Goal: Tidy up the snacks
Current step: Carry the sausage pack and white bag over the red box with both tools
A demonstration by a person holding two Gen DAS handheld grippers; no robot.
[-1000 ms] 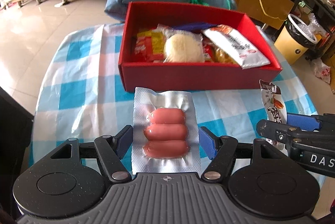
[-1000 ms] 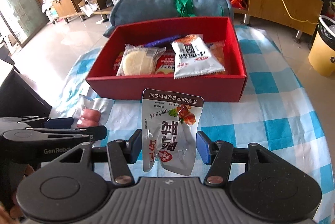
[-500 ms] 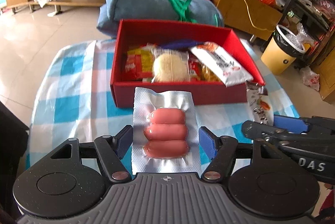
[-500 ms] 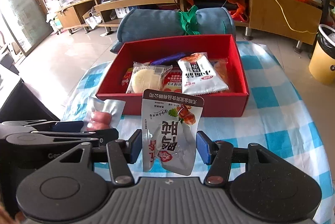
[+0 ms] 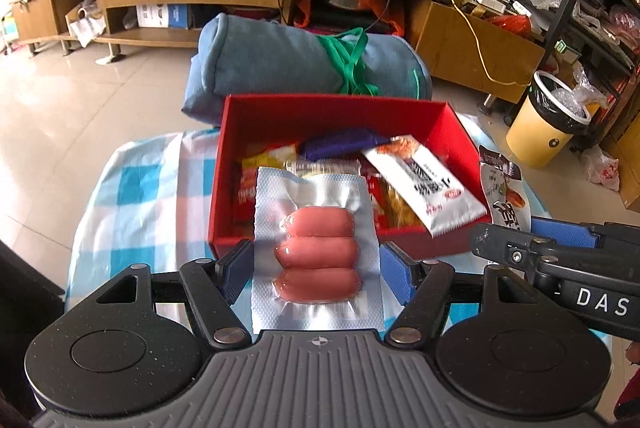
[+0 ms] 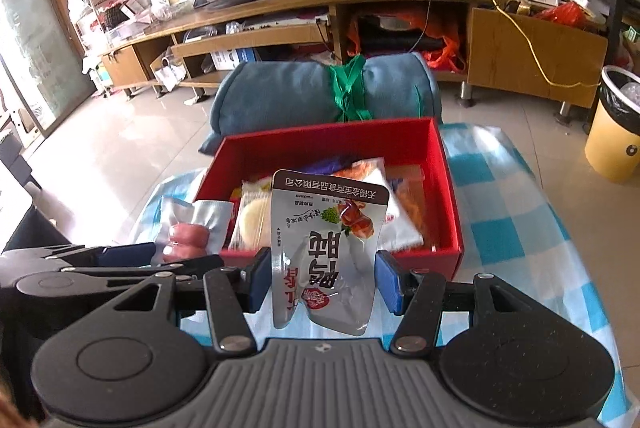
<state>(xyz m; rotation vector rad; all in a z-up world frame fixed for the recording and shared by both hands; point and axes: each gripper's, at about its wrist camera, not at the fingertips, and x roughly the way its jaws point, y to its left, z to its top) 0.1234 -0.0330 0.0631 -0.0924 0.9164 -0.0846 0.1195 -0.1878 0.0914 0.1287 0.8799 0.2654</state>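
My left gripper (image 5: 316, 270) is shut on a clear vacuum pack of three pink sausages (image 5: 316, 200), held in the air over the near wall of the red box (image 5: 336, 108). The right gripper (image 6: 324, 280) is shut on a silver snack pouch (image 6: 328, 228), which hangs above the same box (image 6: 328, 144). Several snack packets lie inside the box, among them a white one (image 5: 424, 184) and a purple one (image 5: 340, 144). Each gripper shows at the edge of the other's view: the right gripper (image 5: 560, 252) with its pouch (image 5: 504, 188), the left gripper (image 6: 120, 260) with its sausage pack (image 6: 188, 232).
The box rests on a blue-and-white checked tablecloth (image 5: 148, 196). A rolled blue blanket (image 5: 280, 64) tied with a green strap lies just behind the box. A yellow bin (image 5: 548, 132) stands on the floor at the right. Wooden cabinets line the back.
Both grippers have risen and moved toward the red box with their packs. The sausage pack and the pouch now overlap the box's near wall instead of hanging before it.
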